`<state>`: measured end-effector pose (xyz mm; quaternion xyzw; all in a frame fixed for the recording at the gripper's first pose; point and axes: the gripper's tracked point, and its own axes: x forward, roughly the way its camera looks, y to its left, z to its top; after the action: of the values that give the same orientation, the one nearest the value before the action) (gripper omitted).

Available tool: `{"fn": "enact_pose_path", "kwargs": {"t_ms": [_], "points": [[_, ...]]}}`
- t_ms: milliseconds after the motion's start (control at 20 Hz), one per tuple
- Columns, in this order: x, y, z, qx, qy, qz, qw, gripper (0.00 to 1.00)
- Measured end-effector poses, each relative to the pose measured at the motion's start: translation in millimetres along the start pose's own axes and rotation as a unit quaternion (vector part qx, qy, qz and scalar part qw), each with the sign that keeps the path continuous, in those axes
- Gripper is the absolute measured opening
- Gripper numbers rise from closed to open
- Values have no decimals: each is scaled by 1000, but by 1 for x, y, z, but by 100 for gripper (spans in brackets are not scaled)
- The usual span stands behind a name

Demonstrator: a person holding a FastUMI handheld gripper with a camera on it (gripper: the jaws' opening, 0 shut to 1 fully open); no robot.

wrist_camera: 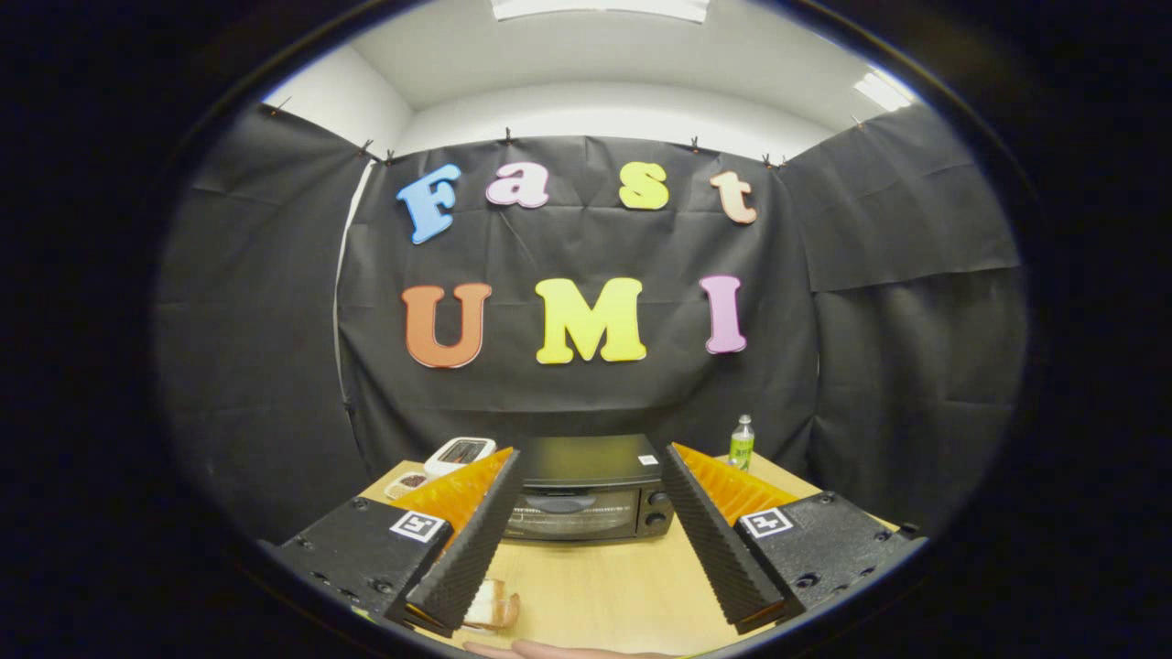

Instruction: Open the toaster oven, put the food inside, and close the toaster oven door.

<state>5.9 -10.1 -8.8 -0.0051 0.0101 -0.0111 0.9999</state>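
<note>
Tongs (586,513) sit wide open over the pale wooden tabletop (613,586), fingers spread apart and gripping nothing. Beyond and between the fingers stands the black boxy toaster oven (586,490), its glass door shut, handle across the top of the door and two round knobs down its right side. Just behind the left finger there's a white rectangular tray (461,453) with something dark on it, and beside that, nearer the tabletop's left edge, a small pale dish (407,482) with reddish-brown contents; what the food is, I can't tell. Off past the right finger, a small clear plastic bottle with a green label (742,443) stands upright near the back right corner. Close in, right by the base of the left finger, a slice of toast-like bread in a clear wrapper or dish (493,608) rests on the wood, partly hidden by that finger. A person's hand (568,651) edges onto the tabletop nearest the camera.
</note>
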Motion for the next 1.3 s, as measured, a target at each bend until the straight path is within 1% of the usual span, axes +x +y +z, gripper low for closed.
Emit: {"fn": "enact_pose_path", "kwargs": {"t_ms": [150, 400, 550, 700, 750, 850, 950, 1050, 1150, 1250, 1300], "points": [[13, 1, -8, -6, 6, -1, 1000, 100], [67, 8, -34, -5, 32, 1, 999, 100], [111, 14, -45, 0, 42, 4, 999, 100], [156, 15, -69, -7, 69, -3, 998, 100], [171, 14, -78, -6, 75, -8, 997, 100], [206, 6, -97, -6, 85, -32, 996, 100], [238, 2, -115, -26, 90, -48, 994, 100], [264, 17, -133, -37, 104, -30, 993, 100], [276, 26, -141, -38, 101, -19, 994, 100], [285, 18, -150, -41, 99, -43, 993, 100], [288, 21, -159, -33, 108, -40, 993, 100]]}}
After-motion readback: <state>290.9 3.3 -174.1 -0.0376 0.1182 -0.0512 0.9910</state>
